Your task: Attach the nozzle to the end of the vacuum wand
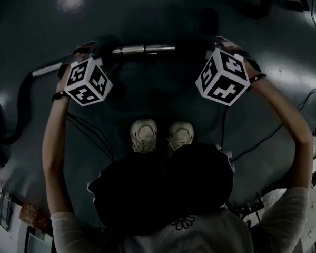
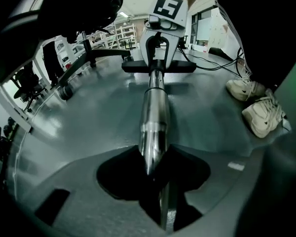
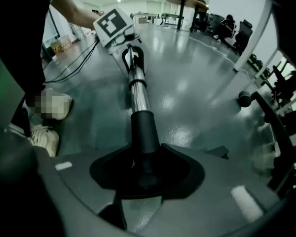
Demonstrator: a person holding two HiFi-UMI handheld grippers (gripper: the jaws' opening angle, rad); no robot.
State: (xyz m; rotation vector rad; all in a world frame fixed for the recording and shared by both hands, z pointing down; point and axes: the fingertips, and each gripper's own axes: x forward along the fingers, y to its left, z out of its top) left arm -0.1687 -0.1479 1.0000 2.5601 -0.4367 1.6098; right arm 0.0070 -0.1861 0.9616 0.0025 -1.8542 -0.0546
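The metal vacuum wand hangs level above the dark floor between my two grippers. My left gripper is shut on the wand's bare steel end, which runs straight out from the jaws in the left gripper view. At the wand's far end the black nozzle shows as a flat dark head. My right gripper is shut on the nozzle's black neck, and the steel tube emerges from that neck toward the left gripper. Dark shadow hides both sets of pads.
The person's two pale shoes stand just behind the wand. A black hose curves down at the left, and cables trail over the floor. A wheeled chair base and dark equipment stand further off.
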